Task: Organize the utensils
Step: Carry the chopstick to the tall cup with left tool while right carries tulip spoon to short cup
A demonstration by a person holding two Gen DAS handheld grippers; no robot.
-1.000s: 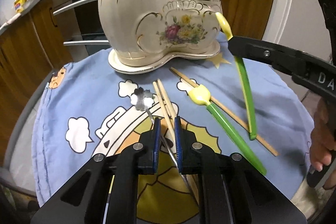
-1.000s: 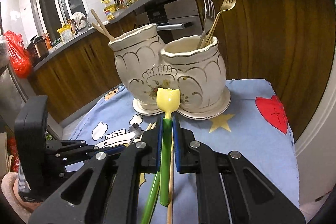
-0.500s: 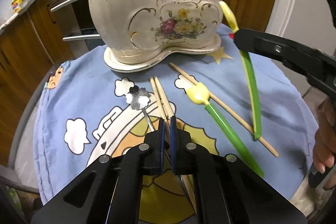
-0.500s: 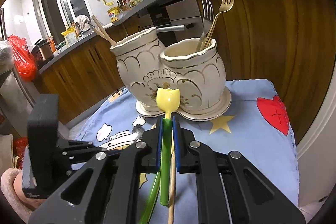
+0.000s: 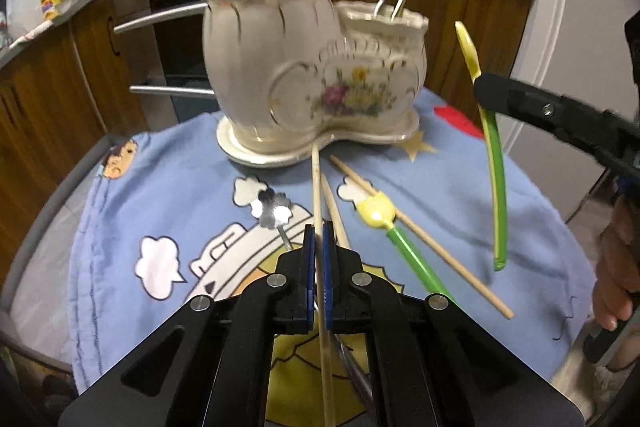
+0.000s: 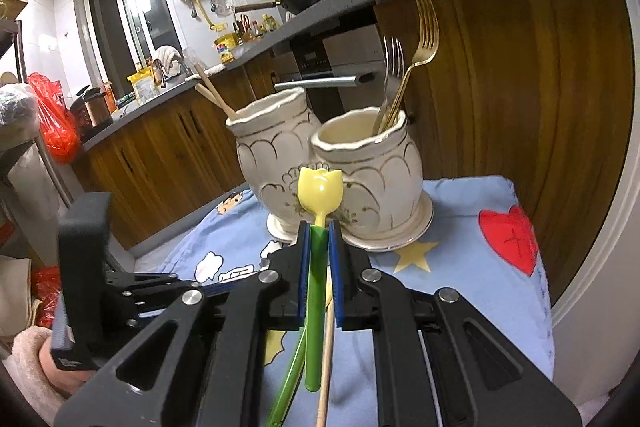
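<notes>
On the blue cartoon cloth [image 5: 168, 187], both grippers held utensils
Left gripper [image 5: 317, 247] was clamped on a wooden chopstick [image 5: 316, 187], tip near the ceramic holder [image 5: 304, 75] at the cloth's far edge; right gripper [image 6: 319, 247] pinched a green tulip spoon [image 6: 318, 195] in the air; second tulip spoon [image 5: 400, 239], flower spoon [image 5: 272, 209], loose chopsticks lay mid-cloth.

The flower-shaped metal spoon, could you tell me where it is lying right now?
In the left wrist view, the flower-shaped metal spoon lies on the blue cloth, just left of the chopstick clamped in the left gripper.
</notes>
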